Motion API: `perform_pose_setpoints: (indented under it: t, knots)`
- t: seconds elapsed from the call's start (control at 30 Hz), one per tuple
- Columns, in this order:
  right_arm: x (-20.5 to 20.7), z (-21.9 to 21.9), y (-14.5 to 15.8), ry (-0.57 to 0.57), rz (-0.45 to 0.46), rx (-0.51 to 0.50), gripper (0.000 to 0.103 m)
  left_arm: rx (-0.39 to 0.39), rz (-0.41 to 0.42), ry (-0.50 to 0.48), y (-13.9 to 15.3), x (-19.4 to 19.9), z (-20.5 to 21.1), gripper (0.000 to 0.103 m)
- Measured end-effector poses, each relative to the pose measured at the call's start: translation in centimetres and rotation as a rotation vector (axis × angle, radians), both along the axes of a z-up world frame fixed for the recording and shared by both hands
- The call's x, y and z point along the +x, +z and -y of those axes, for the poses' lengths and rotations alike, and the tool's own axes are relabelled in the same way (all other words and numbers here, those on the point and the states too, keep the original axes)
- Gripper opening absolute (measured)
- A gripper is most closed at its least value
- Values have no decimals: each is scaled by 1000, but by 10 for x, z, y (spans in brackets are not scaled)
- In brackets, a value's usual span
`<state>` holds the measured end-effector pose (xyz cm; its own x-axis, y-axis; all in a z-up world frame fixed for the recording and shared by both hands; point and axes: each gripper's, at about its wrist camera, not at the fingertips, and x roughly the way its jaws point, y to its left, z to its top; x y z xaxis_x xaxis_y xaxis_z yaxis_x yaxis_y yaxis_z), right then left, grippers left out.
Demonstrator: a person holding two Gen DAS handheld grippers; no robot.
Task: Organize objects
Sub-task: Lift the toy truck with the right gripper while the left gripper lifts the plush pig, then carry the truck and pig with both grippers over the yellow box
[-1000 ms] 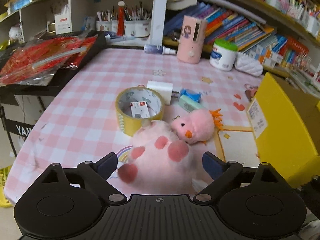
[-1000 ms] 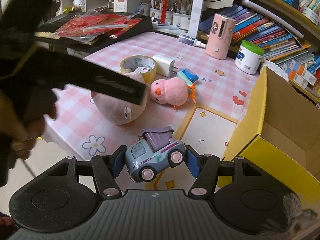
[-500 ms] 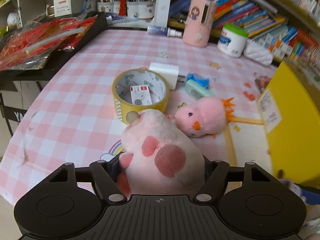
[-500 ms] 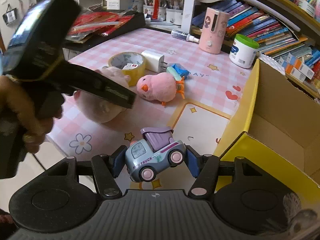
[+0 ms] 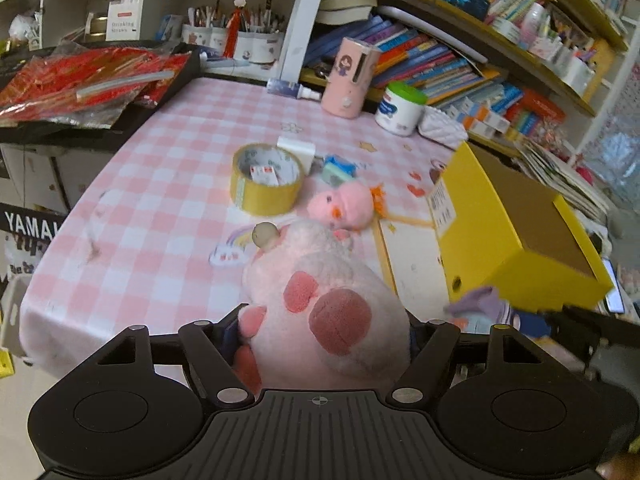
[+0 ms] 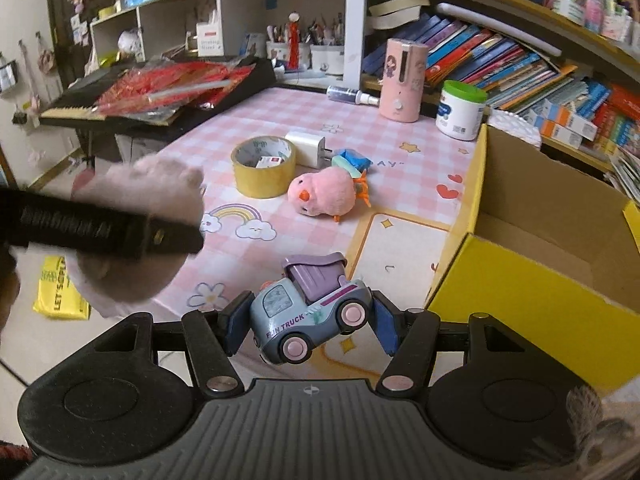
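My left gripper (image 5: 322, 330) is shut on a big pink plush with red spots (image 5: 328, 300) and holds it above the table's near edge; it also shows in the right wrist view (image 6: 144, 200). My right gripper (image 6: 308, 326) is shut on a blue and purple toy truck (image 6: 310, 312), lifted over the table beside the open yellow box (image 6: 532, 240). A pink chick plush (image 6: 322, 194) lies on the pink checked tablecloth (image 5: 160, 200). The yellow box (image 5: 516, 224) stands at the right.
A yellow tape roll (image 5: 266, 178), a white charger (image 5: 296, 148) and a blue-green item (image 5: 338, 168) lie mid-table. A pink dispenser (image 5: 352, 76) and a white jar (image 5: 400, 108) stand at the back. Bookshelves line the back; a black keyboard with red packets (image 5: 80, 80) is at the left.
My left gripper closed on the pink plush and lifted it off the table, pulling back. My right gripper keeps the truck and has moved a little toward the yellow box.
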<state>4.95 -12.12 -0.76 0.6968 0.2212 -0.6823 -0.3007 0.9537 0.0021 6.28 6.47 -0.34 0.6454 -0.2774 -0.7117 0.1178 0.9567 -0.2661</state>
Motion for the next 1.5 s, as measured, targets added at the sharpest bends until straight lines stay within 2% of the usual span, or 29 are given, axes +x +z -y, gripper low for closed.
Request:
perform_pose_setpoints:
  t: [0.17, 0.37, 0.7, 1.07, 1.27, 1.5]
  knots:
    - [-23, -6, -2, -54, -8, 13, 59, -9, -1, -25, 0, -23, -9, 72]
    - [-53, -5, -8, -123, -23, 11, 59, -18, -34, -120, -8, -40, -1, 73]
    - [-97, 32, -12, -333, -51, 12, 59, -29, -47, -322, -12, -55, 44, 73]
    - [-137, 72, -13, -494, -52, 17, 59, -31, -46, -483, -12, -66, 94, 73]
    - [-147, 92, -13, -557, -53, 36, 59, -20, -42, -537, -11, -68, 114, 73]
    - [-144, 108, -13, -579, -56, 44, 59, -11, -37, -549, -9, -64, 130, 73]
